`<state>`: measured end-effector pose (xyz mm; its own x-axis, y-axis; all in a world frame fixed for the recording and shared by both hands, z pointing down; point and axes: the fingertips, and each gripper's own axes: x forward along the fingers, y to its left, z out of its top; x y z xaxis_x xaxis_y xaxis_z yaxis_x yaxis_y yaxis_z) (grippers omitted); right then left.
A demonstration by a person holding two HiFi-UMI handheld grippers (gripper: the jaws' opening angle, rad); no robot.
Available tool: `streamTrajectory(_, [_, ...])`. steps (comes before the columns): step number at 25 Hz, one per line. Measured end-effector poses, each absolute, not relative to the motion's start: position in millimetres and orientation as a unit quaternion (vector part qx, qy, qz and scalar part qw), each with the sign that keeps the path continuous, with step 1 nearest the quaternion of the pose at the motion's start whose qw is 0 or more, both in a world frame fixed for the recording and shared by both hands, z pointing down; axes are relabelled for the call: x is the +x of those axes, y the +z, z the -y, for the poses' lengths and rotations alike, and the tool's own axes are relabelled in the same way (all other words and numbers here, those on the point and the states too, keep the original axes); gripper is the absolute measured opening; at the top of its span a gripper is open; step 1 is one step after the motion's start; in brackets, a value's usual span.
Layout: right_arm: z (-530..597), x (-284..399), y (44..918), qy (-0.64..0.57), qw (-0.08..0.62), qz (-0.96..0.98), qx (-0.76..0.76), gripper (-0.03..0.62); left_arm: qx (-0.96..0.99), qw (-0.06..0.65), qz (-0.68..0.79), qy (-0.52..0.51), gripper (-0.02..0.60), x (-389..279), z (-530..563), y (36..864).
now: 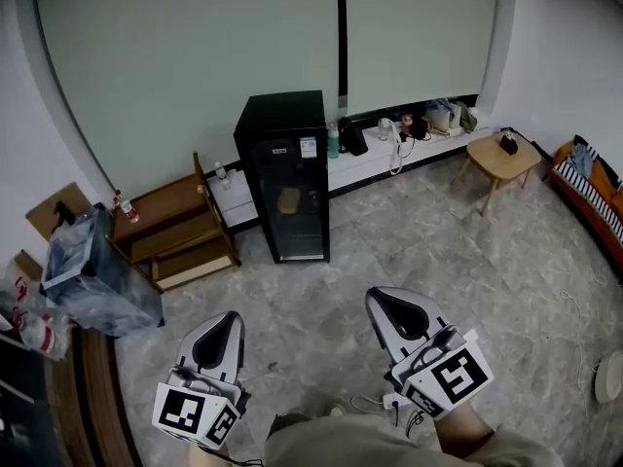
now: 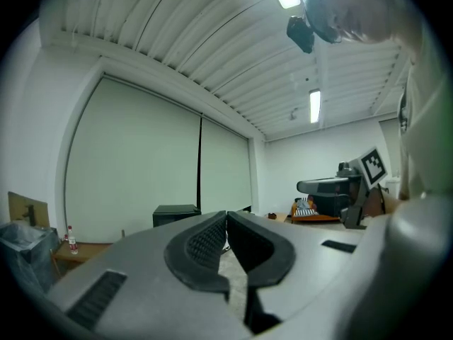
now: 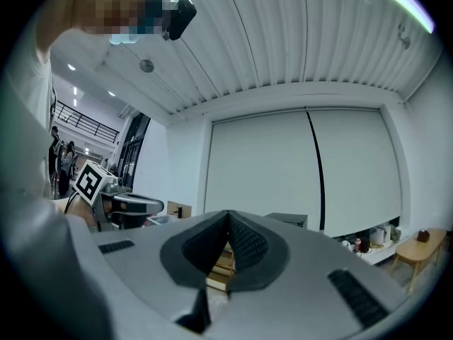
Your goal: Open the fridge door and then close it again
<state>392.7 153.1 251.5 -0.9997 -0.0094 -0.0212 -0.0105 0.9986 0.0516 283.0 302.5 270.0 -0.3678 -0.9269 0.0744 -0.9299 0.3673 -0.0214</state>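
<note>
A small black fridge point(image 1: 285, 175) with a glass door stands against the far wall, its door closed. Its dark top also shows in the left gripper view as the fridge point(image 2: 175, 212) and in the right gripper view as the fridge point(image 3: 289, 220). My left gripper point(image 1: 224, 321) hangs near the bottom left of the head view, well short of the fridge, shut with nothing in it. My right gripper point(image 1: 391, 302) is at the bottom right, also shut and empty. Both point level toward the far wall. In their own views the left gripper point(image 2: 226, 214) and right gripper point(image 3: 228, 214) have their tips touching.
A low wooden shelf point(image 1: 175, 232) stands left of the fridge, with a grey bin point(image 1: 92, 275) in front of it. A white ledge point(image 1: 384, 159) with bottles and bags runs right of the fridge. A small wooden table point(image 1: 501, 159) and a striped seat point(image 1: 589, 188) stand at the right.
</note>
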Motion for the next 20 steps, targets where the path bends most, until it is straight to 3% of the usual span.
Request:
streamTrajectory(12, [-126.6, 392.0, 278.9, 0.005, 0.014, -1.0, -0.002, -0.011, 0.564, 0.03, 0.824, 0.045, 0.008, 292.2, -277.3, 292.9])
streamTrajectory(20, [-119.2, 361.4, 291.7, 0.006, 0.022, -1.0, 0.009, -0.011, 0.566, 0.025, 0.823, 0.043, 0.008, 262.6, -262.8, 307.3])
